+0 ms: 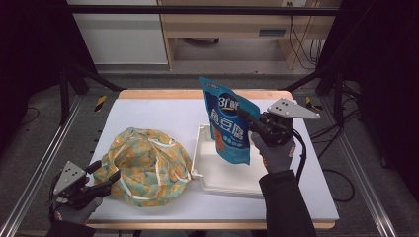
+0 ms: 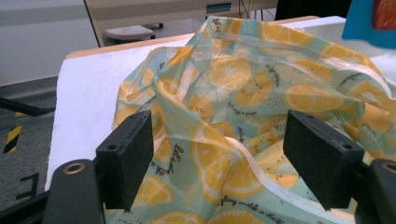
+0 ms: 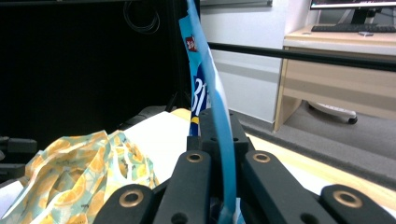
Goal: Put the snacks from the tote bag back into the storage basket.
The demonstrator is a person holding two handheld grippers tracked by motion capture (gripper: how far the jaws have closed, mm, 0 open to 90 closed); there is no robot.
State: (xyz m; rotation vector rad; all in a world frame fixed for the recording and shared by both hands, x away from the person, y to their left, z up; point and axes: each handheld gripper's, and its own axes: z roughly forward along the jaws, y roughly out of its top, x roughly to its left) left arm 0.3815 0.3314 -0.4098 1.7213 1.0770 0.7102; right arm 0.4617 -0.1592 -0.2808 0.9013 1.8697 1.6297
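A person stands at a white-topped table (image 1: 148,111) with a hand-held gripper in each hand. The right gripper (image 1: 245,116) is clamped on the edge of a blue snack pouch (image 1: 228,121), holding it upright above the far end of a shallow white tray (image 1: 217,177) that sits toward the table's right near corner. In the right gripper view, the pouch (image 3: 210,98) runs edge-on between the closed jaws.

The left gripper (image 1: 106,177) is at the table's left near corner, its jaws standing wide either side of a fold of a crumpled lemon-print fabric bag (image 1: 146,165); the left gripper view shows the bag (image 2: 243,116) between the black pads (image 2: 126,158) without being pinched.

The step in hand looks like carrying the pouch from the tray toward the bag. The next move probably calls for the left gripper to close on the bag's rim and lift it open, so the pouch can be lowered in.
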